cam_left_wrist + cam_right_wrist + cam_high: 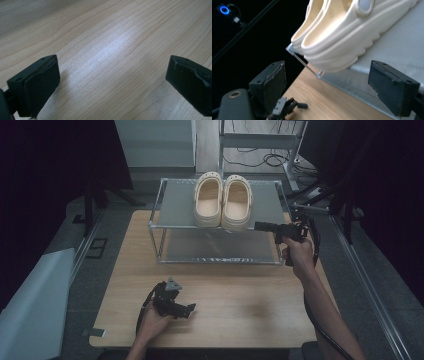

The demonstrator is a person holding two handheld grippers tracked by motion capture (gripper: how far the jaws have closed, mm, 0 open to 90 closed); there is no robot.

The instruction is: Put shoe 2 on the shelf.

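Two cream clogs stand side by side on the top shelf (pixel 175 207) of a metal rack, the left clog (pixel 208 199) and the right clog (pixel 237 202), heels toward me. My right gripper (pixel 257 225) is held level just right of the right clog's heel, pointing at it. In the right gripper view its jaws stand open (pixel 328 75), nothing between them, and the right clog (pixel 342 40) lies just beyond, apart from the pads. My left gripper (pixel 191 308) rests low on the wooden table (pixel 240 295), open (pixel 112 72) over bare wood.
The rack has a lower shelf (pixel 220 247) and thin metal posts at its corners. A cable (pixel 320 320) trails from the right gripper along the forearm. Dark stands and wires lie behind the table. The left gripper (pixel 287 106) shows small in the right gripper view.
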